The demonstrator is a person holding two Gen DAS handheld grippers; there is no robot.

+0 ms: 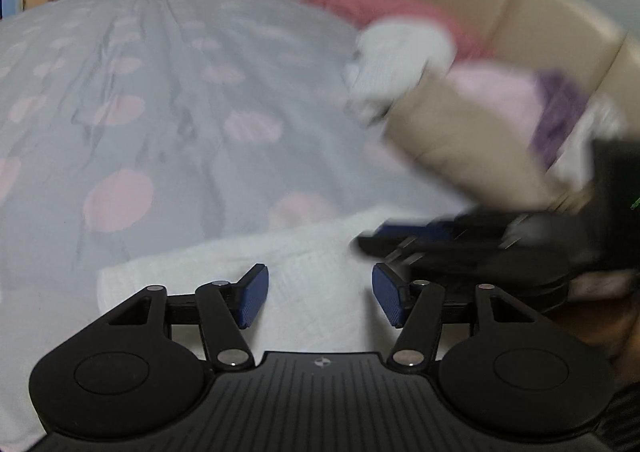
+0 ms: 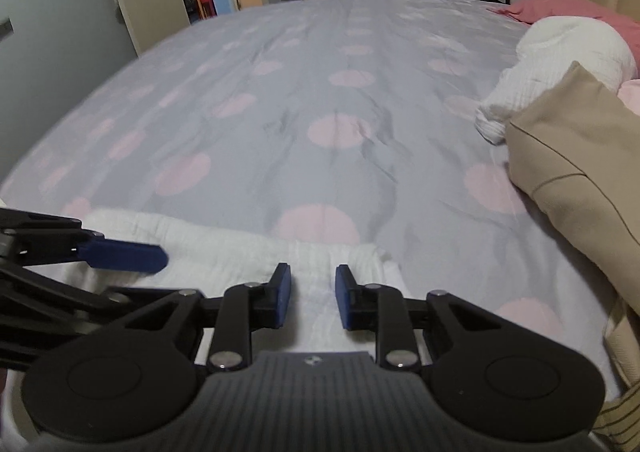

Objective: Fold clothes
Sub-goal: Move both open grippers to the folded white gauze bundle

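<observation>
The right gripper [image 2: 312,294] stands narrowly spread over the white cloth [image 2: 224,252]; the left gripper [image 1: 320,298] is spread wider. Each should pinch one layer squarely.

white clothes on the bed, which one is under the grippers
The flat white garment at the near edge, beneath both grippers; the other, a bunched white garment, sits far right by the tan one.

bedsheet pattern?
Pale grey-blue bedsheet with large pink dots; clearest in the right wrist view.
</observation>
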